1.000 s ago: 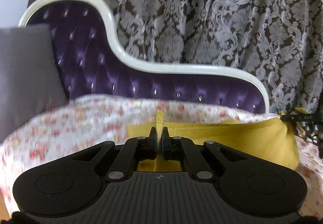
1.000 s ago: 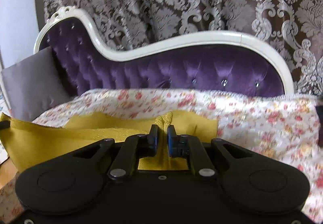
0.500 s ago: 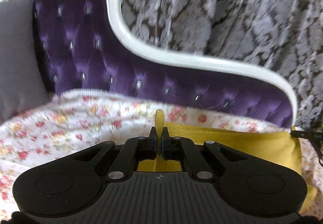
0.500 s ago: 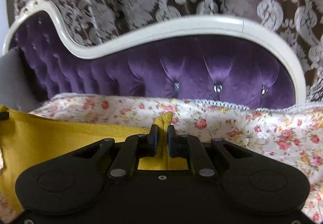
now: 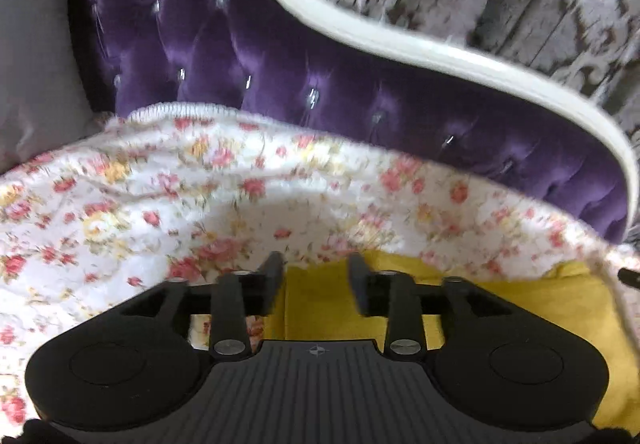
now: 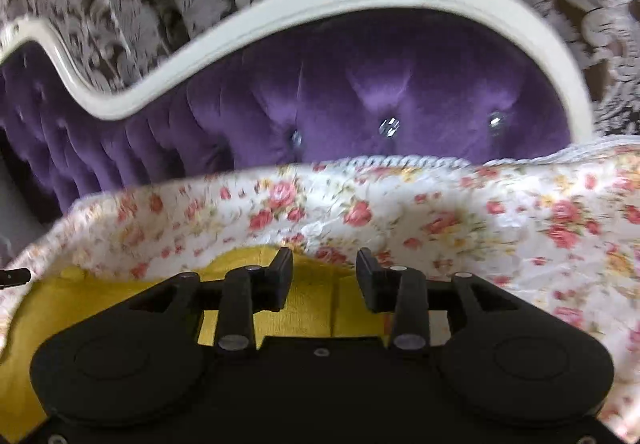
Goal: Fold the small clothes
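Yellow garment (image 5: 320, 296) lies flat on the floral quilt (image 5: 120, 204) that covers the seat of the purple tufted sofa (image 5: 240, 56), near the quilt's front edge and well short of the sofa's back. Left gripper (image 5: 316, 276) hovers over the garment's left part, its jaws opening, with cloth showing below the gap but not pinched. Right gripper (image 6: 324, 272) hovers over the right part (image 6: 312, 304), jaws likewise opening, nothing gripped.
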Action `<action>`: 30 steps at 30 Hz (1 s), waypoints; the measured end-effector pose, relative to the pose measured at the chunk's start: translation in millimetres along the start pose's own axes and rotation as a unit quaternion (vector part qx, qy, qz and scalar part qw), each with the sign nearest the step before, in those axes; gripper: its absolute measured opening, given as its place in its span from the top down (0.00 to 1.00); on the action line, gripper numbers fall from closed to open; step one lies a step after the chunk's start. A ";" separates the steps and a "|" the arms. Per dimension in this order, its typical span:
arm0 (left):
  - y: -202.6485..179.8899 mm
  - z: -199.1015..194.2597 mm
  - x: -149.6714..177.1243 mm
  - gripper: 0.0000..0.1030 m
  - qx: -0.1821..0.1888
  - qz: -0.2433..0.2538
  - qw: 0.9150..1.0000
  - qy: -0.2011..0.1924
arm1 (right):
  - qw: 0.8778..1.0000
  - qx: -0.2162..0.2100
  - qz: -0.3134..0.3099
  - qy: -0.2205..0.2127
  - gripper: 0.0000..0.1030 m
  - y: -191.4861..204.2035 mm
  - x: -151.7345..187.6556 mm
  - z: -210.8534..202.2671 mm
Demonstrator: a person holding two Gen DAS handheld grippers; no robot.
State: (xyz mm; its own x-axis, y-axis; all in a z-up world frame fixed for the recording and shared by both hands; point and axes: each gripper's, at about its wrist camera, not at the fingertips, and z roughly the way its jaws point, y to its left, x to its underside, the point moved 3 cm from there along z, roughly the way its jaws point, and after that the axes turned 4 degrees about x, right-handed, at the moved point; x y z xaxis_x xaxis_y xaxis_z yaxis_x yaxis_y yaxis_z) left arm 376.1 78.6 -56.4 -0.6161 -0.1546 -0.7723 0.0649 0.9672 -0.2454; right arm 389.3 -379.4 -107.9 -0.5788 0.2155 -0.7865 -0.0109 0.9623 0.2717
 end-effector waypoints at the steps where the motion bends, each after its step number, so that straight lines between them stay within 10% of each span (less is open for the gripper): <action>1: -1.7 -9.3 -0.8 0.46 0.007 0.004 1.000 -0.006 | 1.000 -0.005 0.001 -0.004 0.50 -2.3 -0.9 -10.3; 3: -7.2 -32.2 2.9 0.31 0.019 0.017 1.000 -0.011 | 1.000 -0.020 0.004 -0.004 0.45 -5.4 4.7 -35.4; 17: -18.2 -102.1 120.9 0.31 0.040 0.028 0.995 0.083 | 0.995 -0.080 0.007 0.060 0.45 21.8 90.9 -122.4; 19: -15.8 -101.9 127.6 0.31 0.039 0.024 0.995 0.087 | 0.995 -0.075 0.010 0.060 0.49 24.0 96.1 -123.7; 21: -15.3 -101.1 129.4 0.31 0.037 0.030 0.996 0.079 | 0.995 -0.068 0.015 0.067 0.87 25.5 98.1 -121.3; 30: -19.6 -110.2 131.1 0.31 0.033 0.061 0.993 0.092 | 0.995 -0.012 -0.043 0.094 0.88 27.1 105.2 -131.8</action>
State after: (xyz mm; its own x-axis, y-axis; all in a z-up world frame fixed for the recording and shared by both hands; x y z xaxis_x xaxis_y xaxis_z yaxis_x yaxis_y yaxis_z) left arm 207.6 61.6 -88.2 -0.7332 0.0091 -0.6799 0.1957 0.9604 -0.1982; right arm 220.7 -352.6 -110.1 -0.7177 0.0949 -0.6899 -0.0854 0.9712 0.2224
